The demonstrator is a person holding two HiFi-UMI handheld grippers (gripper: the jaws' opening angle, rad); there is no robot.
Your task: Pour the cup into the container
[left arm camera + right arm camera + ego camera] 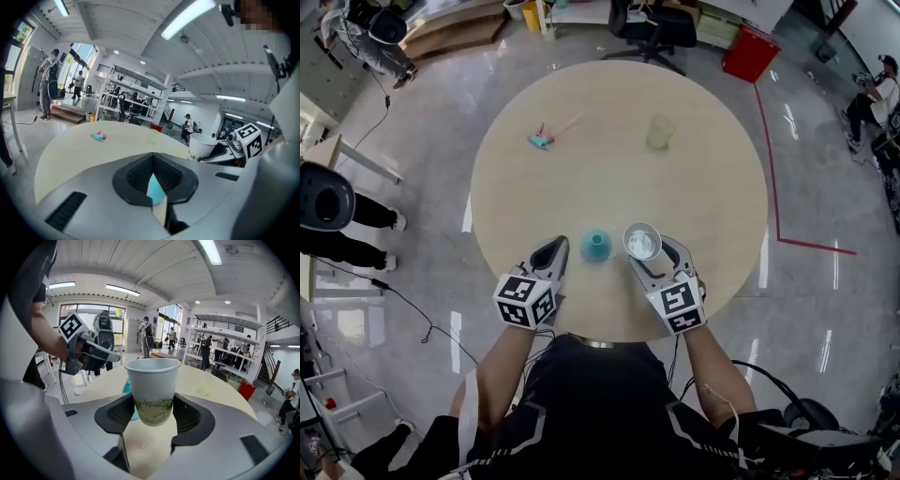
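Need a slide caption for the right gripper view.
Right gripper shut on an upright paper cup over the round table, teal container behind it.

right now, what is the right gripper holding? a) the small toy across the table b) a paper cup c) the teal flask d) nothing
b: in the right gripper view, the right gripper has a pad pressed on each side of the paper cup, which stands upright between its jaws.
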